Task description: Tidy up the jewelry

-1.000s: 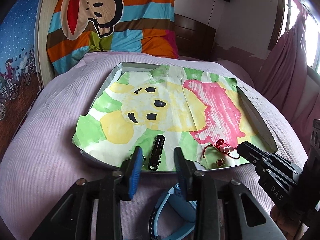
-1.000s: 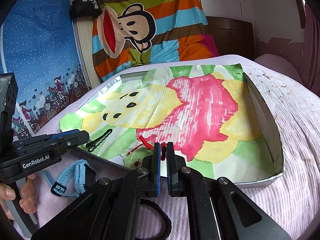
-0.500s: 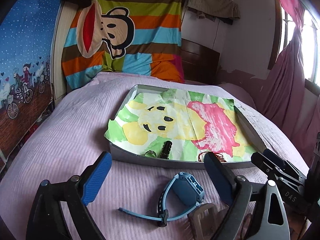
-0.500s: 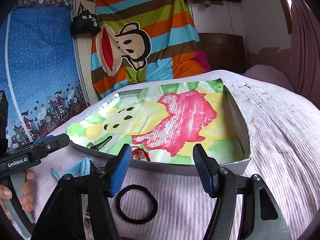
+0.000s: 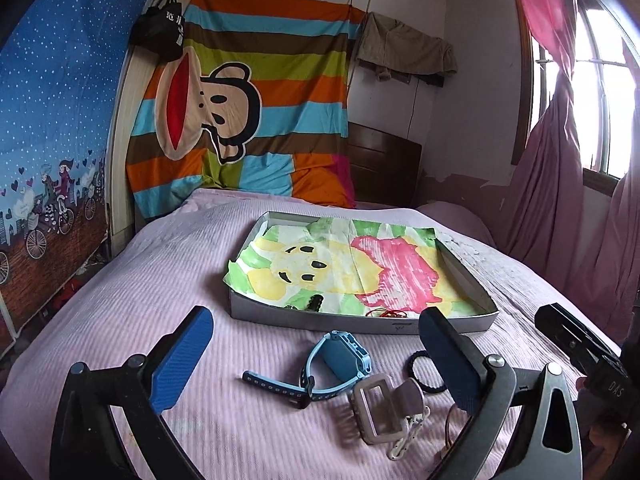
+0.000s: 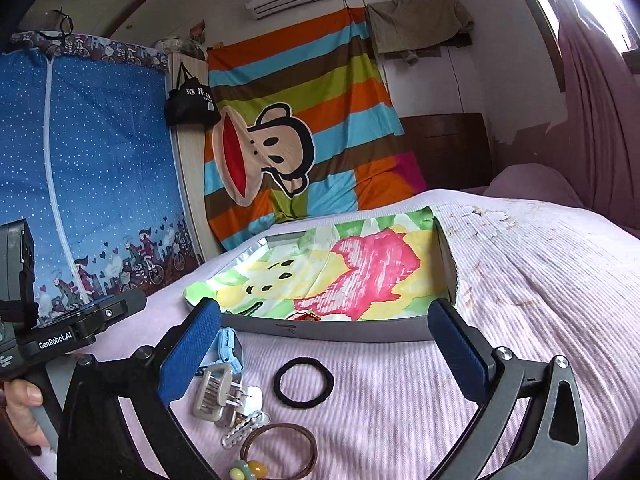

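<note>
Grippers (image 5: 316, 364) back from tray (image 5: 360, 322), empty.

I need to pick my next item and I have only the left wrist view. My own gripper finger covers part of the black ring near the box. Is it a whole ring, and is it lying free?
Observer: Yes. The black hair tie is a closed ring, flat on the bedspread, short of the box.
Operator: Is the right gripper carrying anything? I see only its side.
Observer: No. The right gripper has just been opening. Its jaws are wide and its pads touch nothing.
Operator: What is the thin brown loop at my lower right?
Observer: A brown hair tie with yellow and green beads on it.
</note>
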